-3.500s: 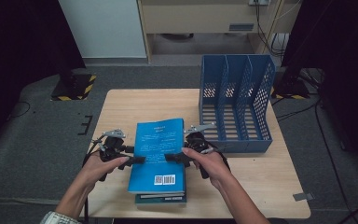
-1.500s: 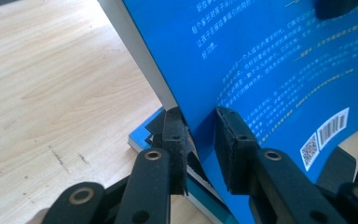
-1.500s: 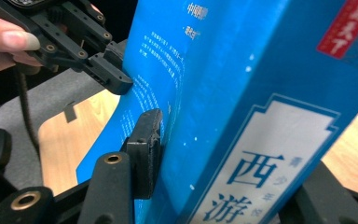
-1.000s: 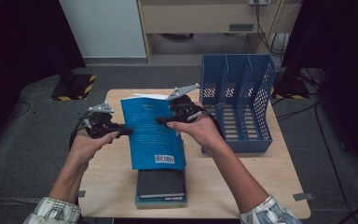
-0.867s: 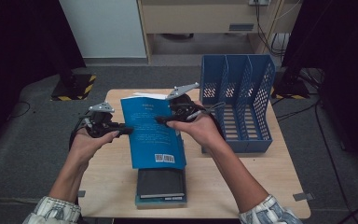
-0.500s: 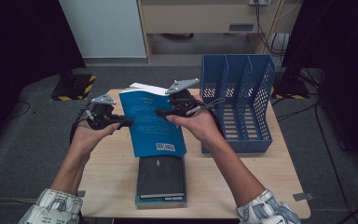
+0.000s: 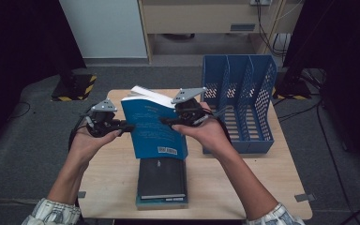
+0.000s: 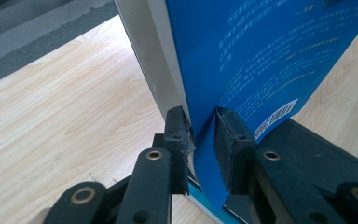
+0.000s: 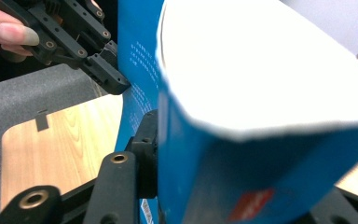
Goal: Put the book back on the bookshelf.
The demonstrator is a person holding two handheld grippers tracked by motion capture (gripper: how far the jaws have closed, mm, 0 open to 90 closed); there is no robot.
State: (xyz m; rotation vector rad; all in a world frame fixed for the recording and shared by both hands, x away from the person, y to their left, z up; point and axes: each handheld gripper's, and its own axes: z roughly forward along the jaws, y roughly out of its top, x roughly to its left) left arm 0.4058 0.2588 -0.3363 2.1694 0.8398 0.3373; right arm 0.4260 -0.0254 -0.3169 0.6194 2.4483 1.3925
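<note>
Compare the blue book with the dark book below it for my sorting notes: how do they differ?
The blue book is bright blue, lifted and tilted, clamped by the left gripper and the right gripper. The dark book is near black, lying flat atop another book on the table, ungripped. Both look similar in size.

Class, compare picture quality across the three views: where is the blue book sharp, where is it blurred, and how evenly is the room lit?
High view: the table is evenly lit, its surroundings fall into darkness, and the blue book is sharp. Left gripper view: the cover's print and barcode read crisply. Right gripper view: the book's near corner sits too close and blurs, its white page edge washed out.
</note>
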